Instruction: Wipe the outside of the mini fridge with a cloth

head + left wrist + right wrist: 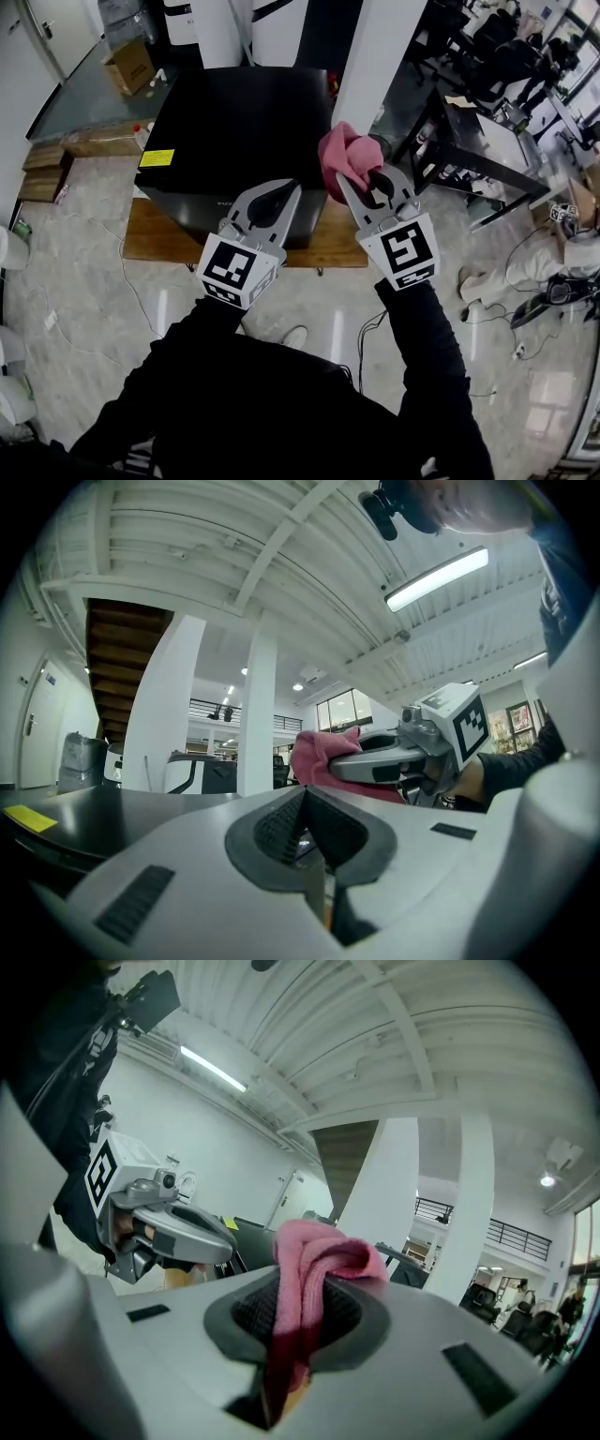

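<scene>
L gripper (278, 197): grey fingers shut, nothing btwn them, hovering over the fridge's front edge. R gripper (364, 183): fingers clamped on crumpled pink terry cloth (348, 153), wad poking fwd past the tips. Boxy black mini fridge (234, 127) sits just ahead & below both, on low wooden platform (150, 242), w/ yellow label (157, 157) on top near front-left corner. Cloth is by the front-right top corner, contact unclear. Top panel lies fwd-left of cloth, so R is nearer. Prob. needs lowering first.
</scene>
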Action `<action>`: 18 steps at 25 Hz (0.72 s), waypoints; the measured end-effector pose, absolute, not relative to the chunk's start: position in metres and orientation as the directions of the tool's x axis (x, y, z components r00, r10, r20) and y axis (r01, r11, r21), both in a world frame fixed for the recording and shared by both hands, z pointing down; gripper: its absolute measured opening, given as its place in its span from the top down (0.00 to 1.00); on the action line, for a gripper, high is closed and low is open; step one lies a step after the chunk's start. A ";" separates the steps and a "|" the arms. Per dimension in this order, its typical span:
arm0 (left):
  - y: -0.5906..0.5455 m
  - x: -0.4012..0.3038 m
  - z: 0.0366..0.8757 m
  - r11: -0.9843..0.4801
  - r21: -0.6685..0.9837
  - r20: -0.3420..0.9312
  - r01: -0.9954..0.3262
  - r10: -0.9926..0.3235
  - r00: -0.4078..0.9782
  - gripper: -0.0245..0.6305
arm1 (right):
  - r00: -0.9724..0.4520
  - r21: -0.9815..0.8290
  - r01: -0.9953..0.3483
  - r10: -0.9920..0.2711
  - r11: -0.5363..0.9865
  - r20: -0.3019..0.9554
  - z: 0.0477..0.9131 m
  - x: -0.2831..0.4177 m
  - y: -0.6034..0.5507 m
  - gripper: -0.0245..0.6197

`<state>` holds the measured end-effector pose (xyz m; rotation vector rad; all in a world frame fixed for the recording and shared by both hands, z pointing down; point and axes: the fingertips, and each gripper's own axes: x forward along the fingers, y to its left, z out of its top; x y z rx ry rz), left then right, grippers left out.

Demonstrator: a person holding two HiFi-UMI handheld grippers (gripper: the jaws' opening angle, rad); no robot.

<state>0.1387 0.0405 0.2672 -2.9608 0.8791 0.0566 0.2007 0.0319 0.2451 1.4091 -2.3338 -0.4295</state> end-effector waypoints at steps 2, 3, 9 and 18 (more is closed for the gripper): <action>0.045 0.150 0.269 -0.838 -0.025 -0.056 -0.546 -0.544 0.837 0.95 | -0.417 0.435 -0.784 -0.895 0.442 0.157 0.246 0.211 0.033 0.87; 0.046 0.156 0.269 -0.839 -0.017 -0.062 -0.544 -0.542 0.838 0.95 | -0.411 0.436 -0.788 -0.899 0.434 0.152 0.246 0.217 0.031 0.87; 0.053 0.187 0.255 -0.870 0.019 -0.103 -0.493 -0.492 0.864 0.95 | -0.339 0.428 -0.828 -0.931 0.362 0.131 0.246 0.242 0.013 0.87; 0.065 0.240 0.269 -0.948 0.024 -0.094 -0.318 -0.319 0.943 0.95 | -0.240 0.416 -0.862 -0.955 0.291 0.173 0.263 0.286 -0.019 0.87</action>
